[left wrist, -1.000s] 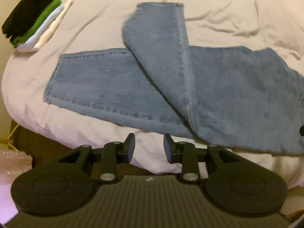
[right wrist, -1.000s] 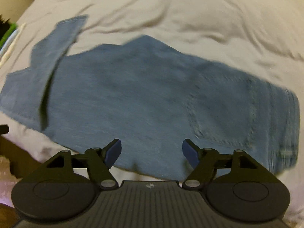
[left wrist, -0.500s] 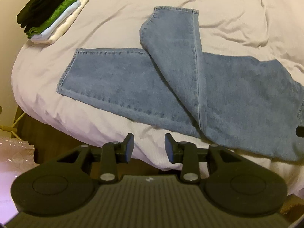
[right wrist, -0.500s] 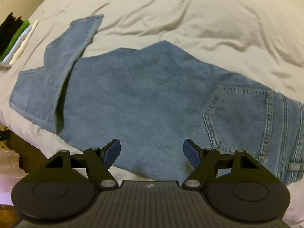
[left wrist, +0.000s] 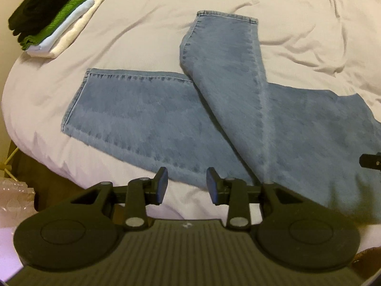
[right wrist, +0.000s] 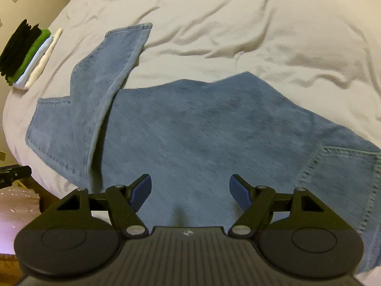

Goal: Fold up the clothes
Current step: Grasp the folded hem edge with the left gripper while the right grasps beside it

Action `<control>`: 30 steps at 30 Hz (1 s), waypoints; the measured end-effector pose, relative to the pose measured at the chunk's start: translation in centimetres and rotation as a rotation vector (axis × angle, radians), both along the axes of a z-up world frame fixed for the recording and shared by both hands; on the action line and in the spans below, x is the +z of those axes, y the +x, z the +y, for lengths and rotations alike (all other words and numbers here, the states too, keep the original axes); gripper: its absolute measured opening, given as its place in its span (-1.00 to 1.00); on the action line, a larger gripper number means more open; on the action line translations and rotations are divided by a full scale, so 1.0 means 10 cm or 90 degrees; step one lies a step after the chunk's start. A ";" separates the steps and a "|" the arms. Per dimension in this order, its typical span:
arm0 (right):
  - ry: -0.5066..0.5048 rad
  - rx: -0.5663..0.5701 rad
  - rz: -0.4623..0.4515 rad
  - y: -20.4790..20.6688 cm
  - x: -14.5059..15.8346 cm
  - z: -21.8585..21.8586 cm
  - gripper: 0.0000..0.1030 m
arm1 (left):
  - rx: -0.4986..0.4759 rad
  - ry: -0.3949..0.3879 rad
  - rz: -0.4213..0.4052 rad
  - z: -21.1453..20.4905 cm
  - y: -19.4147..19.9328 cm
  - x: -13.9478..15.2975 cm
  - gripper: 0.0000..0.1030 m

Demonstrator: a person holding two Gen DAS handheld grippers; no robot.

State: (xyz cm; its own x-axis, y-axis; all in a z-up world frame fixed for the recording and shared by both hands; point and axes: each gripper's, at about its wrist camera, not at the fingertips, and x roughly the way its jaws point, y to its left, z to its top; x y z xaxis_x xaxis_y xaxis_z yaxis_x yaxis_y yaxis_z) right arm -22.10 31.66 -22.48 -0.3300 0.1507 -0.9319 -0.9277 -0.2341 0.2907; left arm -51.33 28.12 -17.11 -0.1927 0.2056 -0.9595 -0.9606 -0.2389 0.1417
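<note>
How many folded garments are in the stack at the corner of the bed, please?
4, at the bed's far left corner: black on top, then green, light blue, and white at the bottom. More may be hidden.

No legible txt, labels, brands or nos. anywhere

Left gripper now lower and closer to the near edge of the jeans, right gripper nearer over the jeans' seat, back pocket slid toward the right frame edge, folded stack come into view.
</note>
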 end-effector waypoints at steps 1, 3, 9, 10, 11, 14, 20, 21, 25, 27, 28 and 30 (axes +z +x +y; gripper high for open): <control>-0.003 -0.003 0.004 -0.06 -0.03 0.05 0.44 | -0.002 -0.003 -0.005 0.06 -0.06 -0.03 -0.39; -0.014 -0.017 0.014 -0.19 -0.11 0.18 0.42 | -0.009 -0.007 -0.017 0.20 -0.20 -0.09 -0.39; -0.053 -0.120 0.072 -0.55 -0.35 0.63 -0.03 | -0.052 -0.019 -0.063 0.77 -0.59 -0.25 -0.38; -0.054 -0.133 0.076 -0.63 -0.38 0.72 -0.04 | -0.062 -0.022 -0.075 0.89 -0.66 -0.29 -0.38; -0.054 -0.143 0.080 -0.71 -0.42 0.81 -0.04 | -0.072 -0.024 -0.086 1.02 -0.73 -0.34 -0.38; -0.054 -0.176 0.091 -0.95 -0.52 1.08 -0.04 | -0.100 -0.023 -0.120 1.44 -0.92 -0.48 -0.34; -0.036 -0.199 0.117 -1.39 -0.79 1.79 -0.02 | -0.117 -0.011 -0.212 2.40 -1.24 -0.88 -0.24; -0.029 -0.202 0.122 -1.45 -0.84 1.91 -0.02 | -0.116 -0.010 -0.227 2.55 -1.28 -0.95 -0.23; -0.029 -0.224 0.150 -1.55 -1.06 2.29 -0.02 | -0.103 -0.012 -0.261 3.08 -1.39 -1.26 -0.23; -0.031 -0.236 0.174 -1.58 -1.16 2.42 -0.02 | -0.086 -0.017 -0.282 3.26 -1.45 -1.40 -0.25; -0.034 -0.239 0.180 -1.60 -1.20 2.46 -0.02 | -0.077 -0.018 -0.301 3.33 -1.48 -1.47 -0.25; -0.041 -0.243 0.189 -1.65 -1.29 2.55 -0.02 | -0.057 -0.023 -0.337 3.41 -1.52 -1.59 -0.28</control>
State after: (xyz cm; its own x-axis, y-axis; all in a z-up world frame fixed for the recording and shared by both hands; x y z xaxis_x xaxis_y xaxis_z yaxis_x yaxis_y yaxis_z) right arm -38.62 57.16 -35.36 -0.5156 0.2574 -0.8173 -0.8185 0.1341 0.5586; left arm -66.57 62.21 -33.02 0.3364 0.1634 -0.9274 -0.9193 -0.1564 -0.3611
